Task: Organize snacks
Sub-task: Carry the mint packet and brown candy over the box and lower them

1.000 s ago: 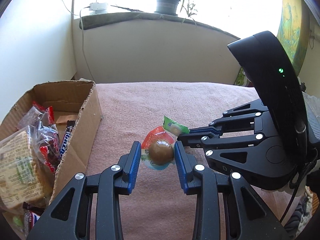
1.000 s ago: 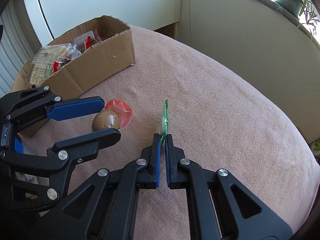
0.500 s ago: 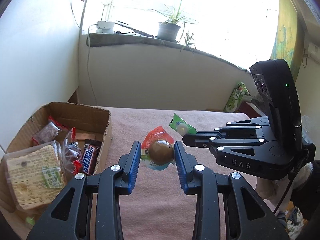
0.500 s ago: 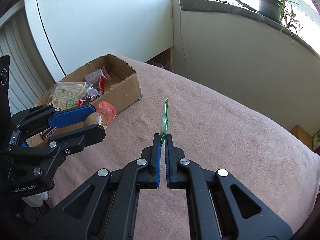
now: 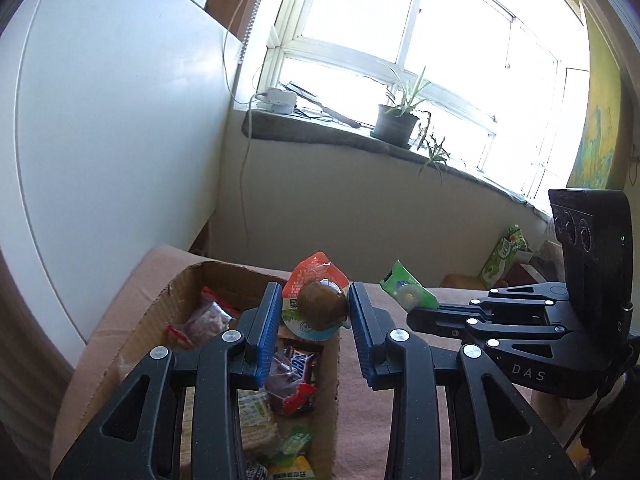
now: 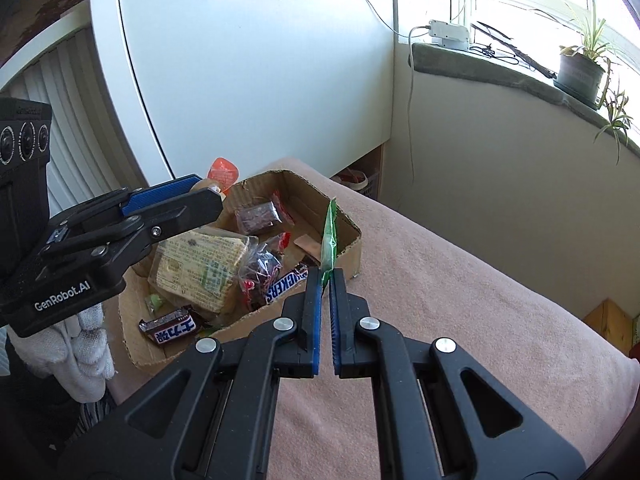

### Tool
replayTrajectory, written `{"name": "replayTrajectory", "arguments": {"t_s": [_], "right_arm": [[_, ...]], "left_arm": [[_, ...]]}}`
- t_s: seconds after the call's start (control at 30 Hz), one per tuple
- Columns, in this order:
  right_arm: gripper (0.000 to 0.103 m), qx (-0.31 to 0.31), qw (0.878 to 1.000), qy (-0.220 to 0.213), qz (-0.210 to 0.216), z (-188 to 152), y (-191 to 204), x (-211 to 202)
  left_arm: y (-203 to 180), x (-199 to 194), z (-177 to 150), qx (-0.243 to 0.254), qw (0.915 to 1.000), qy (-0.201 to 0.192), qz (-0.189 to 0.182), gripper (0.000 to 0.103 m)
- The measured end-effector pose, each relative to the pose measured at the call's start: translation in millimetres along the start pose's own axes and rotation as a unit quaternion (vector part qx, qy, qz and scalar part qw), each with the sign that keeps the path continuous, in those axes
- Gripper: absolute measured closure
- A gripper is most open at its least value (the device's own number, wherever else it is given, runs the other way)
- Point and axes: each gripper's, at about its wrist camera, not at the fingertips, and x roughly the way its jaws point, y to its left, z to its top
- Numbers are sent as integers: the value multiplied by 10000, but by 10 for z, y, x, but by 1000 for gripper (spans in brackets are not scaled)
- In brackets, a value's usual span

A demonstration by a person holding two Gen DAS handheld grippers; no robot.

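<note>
Up above the cardboard box (image 5: pixel 160 312), the left gripper (image 5: pixel 314 312) pinches a small jelly cup (image 5: pixel 320 306) between its 2 blue pads, which press on the round brown dome from both sides; the cup's orange-and-white lid stands up behind it. From the right wrist view the same gripper (image 6: pixel 200 194) hangs over the box's far left corner with the orange lid (image 6: pixel 223 172) poking past its fingertips. A white-gloved hand (image 6: pixel 72 344) shows beneath it.

The right gripper (image 6: pixel 326 276) has its jaws pressed almost together on the bottom edge of a thin green candy packet (image 6: pixel 330 236), which stands upright and edge-on to that camera, over the box's near right wall (image 6: pixel 352 240). In the left wrist view the packet (image 5: pixel 406 290) sticks out flat from the gripper's tips (image 5: pixel 420 314), with a round candy visible inside, above the pink tablecloth (image 5: pixel 360 420).

Inside the box lie a pack of crackers (image 6: pixel 196 264), a Snickers bar (image 6: pixel 286 284), a dark chocolate bar (image 6: pixel 170 326) and several clear bags of dark snacks (image 6: pixel 256 216).

A potted plant (image 5: pixel 394 122) sits on the windowsill (image 5: pixel 320 134).
</note>
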Motion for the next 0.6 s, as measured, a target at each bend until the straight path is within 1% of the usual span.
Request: {"name": "replayTrajectory", "arguments": {"t_s": [0.1,0.23,0.6], "right_arm": [[99,-45,10000,13,80,79,89,126],[99,-72,9998,95,152,158,169,329],[99,-42,9989,382,257,263,225,766]], "left_arm": [[206,81,45,-143,9997,42,181,70],[350,202,65,-305,9991,156,248,70],[409,228,21,-210,9985,211,470,70]]}}
